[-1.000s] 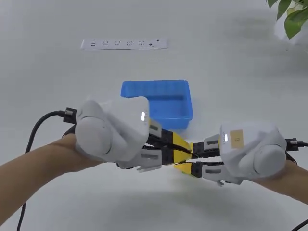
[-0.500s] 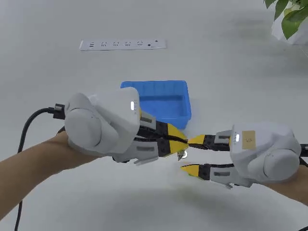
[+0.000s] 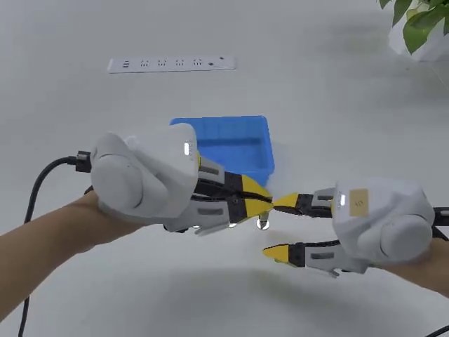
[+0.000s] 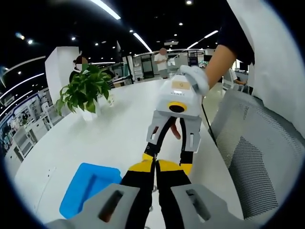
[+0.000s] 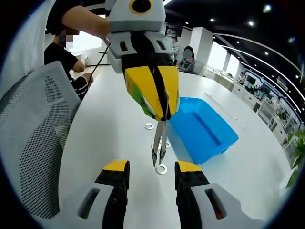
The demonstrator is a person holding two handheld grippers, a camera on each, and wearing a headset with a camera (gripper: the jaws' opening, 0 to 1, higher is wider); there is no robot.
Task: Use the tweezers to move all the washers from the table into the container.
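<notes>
Change: the right tongs [image 3: 279, 227], a second ago pressed close around the tips of the left tongs [image 3: 265, 203], now stand apart from them, jaws spread.
Head view, left tongs: jaws closed together, yellow tips pointing right, just in front of the near edge of the blue container [image 3: 231, 144].
Head view, right tongs: jaws wide apart, nothing between them, tips facing the left tongs.
Head view, surroundings: white surface [image 3: 337, 105]; power strip [image 3: 172, 64] beyond the container; plant [image 3: 414, 21] at the far right corner.
Left gripper view: left tongs [image 4: 156, 167] clamped shut at bottom centre; right tongs [image 4: 167, 162] face them, open; container [image 4: 88, 188] at lower left.
Right gripper view, tongs: right tongs [image 5: 152, 168] open, gripping nothing; left tongs [image 5: 161, 112] closed on the tweezers [image 5: 159, 143], which hang point-down.
Right gripper view, washers [image 5: 162, 169]: three lie on the surface just beside the container [image 5: 205, 129]; one sits under the tweezer tips, contact cannot be told; one is partly hidden behind the tweezers.
</notes>
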